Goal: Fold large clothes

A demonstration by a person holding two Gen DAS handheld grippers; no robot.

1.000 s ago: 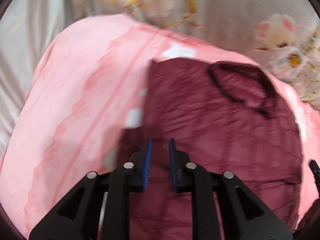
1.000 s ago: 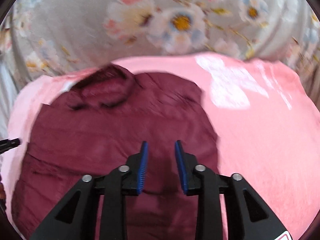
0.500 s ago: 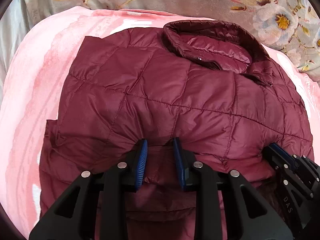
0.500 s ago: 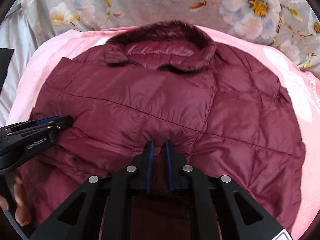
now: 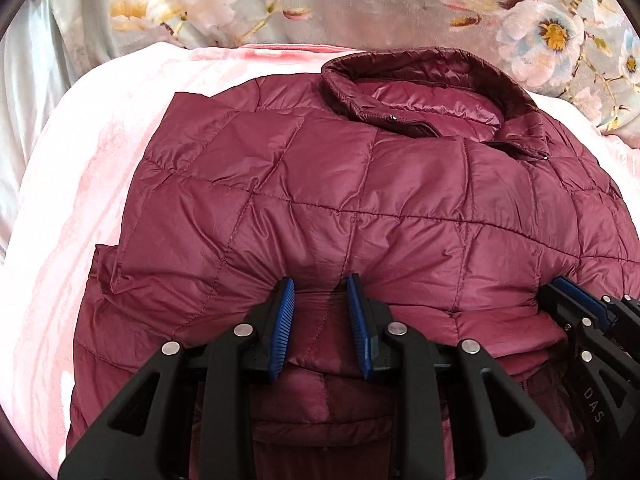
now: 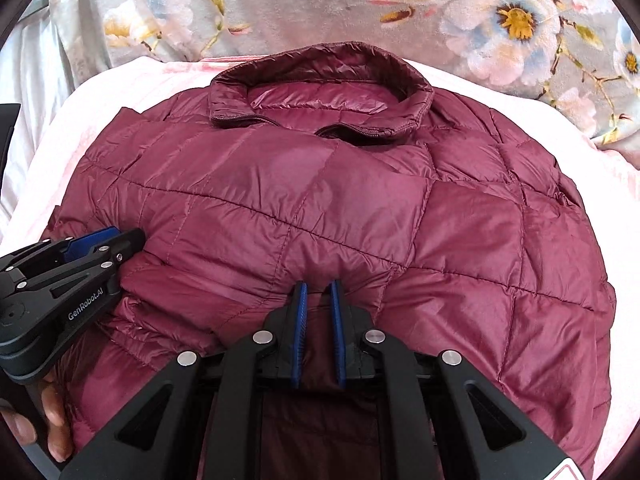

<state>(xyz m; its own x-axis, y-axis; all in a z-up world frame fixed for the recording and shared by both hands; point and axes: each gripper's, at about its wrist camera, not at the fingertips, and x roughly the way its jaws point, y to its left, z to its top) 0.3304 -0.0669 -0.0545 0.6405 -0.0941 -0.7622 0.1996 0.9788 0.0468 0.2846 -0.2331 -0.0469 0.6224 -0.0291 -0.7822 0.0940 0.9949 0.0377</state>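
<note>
A maroon quilted puffer jacket (image 5: 360, 184) lies on a pink blanket (image 5: 80, 184), collar (image 5: 424, 84) at the far side. It also shows in the right wrist view (image 6: 320, 200), collar (image 6: 320, 80) far. My left gripper (image 5: 320, 292) is open at the jacket's near folded edge, with fabric lying between its fingers. My right gripper (image 6: 318, 292) is shut on a fold of the jacket's near edge. Each gripper shows in the other's view: right one (image 5: 580, 312), left one (image 6: 80, 252).
A grey floral bedspread (image 5: 360, 4) lies beyond the blanket, and shows in the right wrist view (image 6: 280, 4) too. The person's fingers (image 6: 52, 412) hold the left gripper's handle at the lower left.
Both grippers came down to the jacket's near edge. The right gripper closed on the fabric. The left gripper opened a little wider over the last half second.
</note>
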